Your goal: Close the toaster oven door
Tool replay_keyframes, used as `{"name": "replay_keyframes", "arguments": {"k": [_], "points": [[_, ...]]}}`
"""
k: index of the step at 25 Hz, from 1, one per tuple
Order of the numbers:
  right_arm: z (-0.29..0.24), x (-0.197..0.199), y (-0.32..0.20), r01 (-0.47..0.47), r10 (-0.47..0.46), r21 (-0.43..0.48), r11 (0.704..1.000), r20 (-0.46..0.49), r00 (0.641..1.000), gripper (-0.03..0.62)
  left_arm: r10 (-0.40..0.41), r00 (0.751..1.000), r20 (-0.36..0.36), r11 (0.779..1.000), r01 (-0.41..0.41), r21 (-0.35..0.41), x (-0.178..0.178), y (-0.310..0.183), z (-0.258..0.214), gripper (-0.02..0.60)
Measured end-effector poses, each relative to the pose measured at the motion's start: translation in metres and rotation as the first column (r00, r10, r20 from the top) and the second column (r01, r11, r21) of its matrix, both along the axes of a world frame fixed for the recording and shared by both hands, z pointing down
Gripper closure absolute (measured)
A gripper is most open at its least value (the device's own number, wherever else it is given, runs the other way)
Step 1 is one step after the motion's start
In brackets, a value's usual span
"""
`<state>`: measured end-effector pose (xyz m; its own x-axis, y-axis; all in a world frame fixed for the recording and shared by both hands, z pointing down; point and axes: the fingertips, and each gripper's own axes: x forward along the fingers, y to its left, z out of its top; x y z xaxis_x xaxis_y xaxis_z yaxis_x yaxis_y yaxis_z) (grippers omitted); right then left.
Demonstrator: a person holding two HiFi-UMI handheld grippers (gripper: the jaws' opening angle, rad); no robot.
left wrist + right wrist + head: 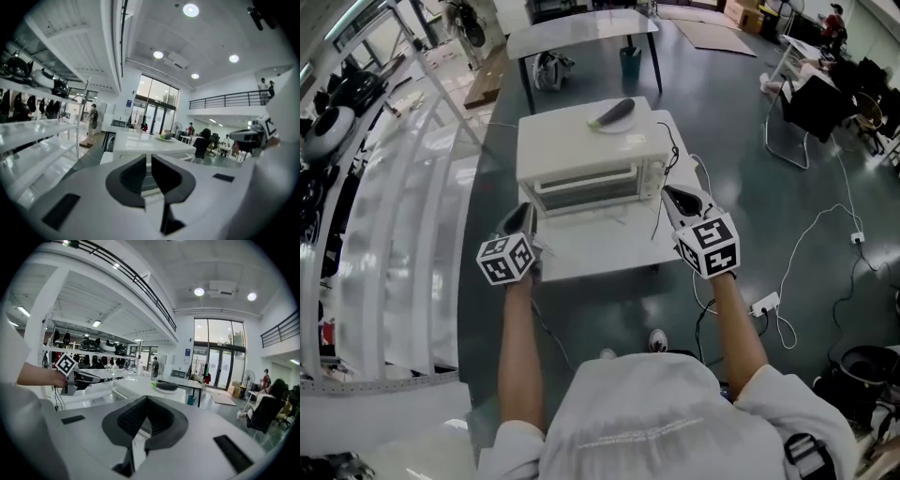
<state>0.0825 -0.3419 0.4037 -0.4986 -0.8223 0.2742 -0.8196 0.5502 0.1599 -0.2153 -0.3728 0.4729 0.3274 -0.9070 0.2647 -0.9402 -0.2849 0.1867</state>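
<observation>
On the small white table (pixel 600 258) in the middle of the hall, the oven (pixel 581 141) is sitting with its windowed front facing the person. A plate (pixel 630 126) is resting on its roof, with a dark eggplant (pixel 614 111) lying across it. The door (pixel 586 189) is looking upright against the front, though from where I am standing I cannot tell whether it is fully latched.

The person is leaning over the table with both bare arms stretched forward. The left gripper (pixel 525 214) is hovering just beside the oven's front left corner. In the left gripper view its jaws are standing almost together, only a thin slit showing between them (pixel 146 164), and nothing is being clamped; the oven (pixel 140 143) is filling the space just beyond them.

The right gripper (pixel 680 197) is hanging near the front right corner, close to a black cord (pixel 659 211) trailing down the table. Its jaws are meeting at the tips with nothing between them (pixel 146 401), and past them the oven (pixel 133 390) and the eggplant (pixel 166 386) are showing. The left gripper (pixel 77 376) is also showing there, at the left.
</observation>
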Motion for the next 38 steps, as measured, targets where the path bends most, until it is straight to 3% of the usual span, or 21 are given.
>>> {"name": "replay_keyframes", "arguments": {"k": [3, 5, 7, 22, 29, 38], "points": [[-0.014, -0.007, -0.002, 0.028, -0.027, 0.041, 0.999, -0.028, 0.999, 0.582, 0.018, 0.989, 0.148, 0.999, -0.024, 0.040, 0.007, 0.015, -0.018, 0.553], [-0.021, -0.012, -0.002, 0.048, -0.045, 0.060, 0.997, -0.046, 0.998, 0.582, 0.007, 0.964, 0.265, 0.997, -0.028, 0.076, 0.010, 0.021, -0.031, 0.563], [-0.027, -0.016, -0.002, 0.065, -0.061, 0.077, 0.995, -0.059, 0.996, 0.582, 0.004, 0.950, 0.313, 0.992, -0.043, 0.116, 0.015, 0.029, -0.048, 0.563], [-0.088, -0.040, 0.017, 0.151, -0.138, 0.205, 0.967, -0.080, 0.987, 0.582, -0.008, 0.921, 0.390, 0.936, -0.130, 0.327, 0.052, 0.082, -0.157, 0.563], [-0.096, -0.052, 0.024, 0.183, -0.174, 0.202, 0.962, -0.062, 0.983, 0.582, 0.009, 0.912, 0.409, 0.924, -0.164, 0.346, 0.058, 0.090, -0.174, 0.563], [-0.092, -0.058, 0.023, 0.188, -0.175, 0.190, 0.964, -0.086, 0.981, 0.582, 0.025, 0.920, 0.392, 0.931, -0.164, 0.326, 0.053, 0.088, -0.168, 0.563]]}}
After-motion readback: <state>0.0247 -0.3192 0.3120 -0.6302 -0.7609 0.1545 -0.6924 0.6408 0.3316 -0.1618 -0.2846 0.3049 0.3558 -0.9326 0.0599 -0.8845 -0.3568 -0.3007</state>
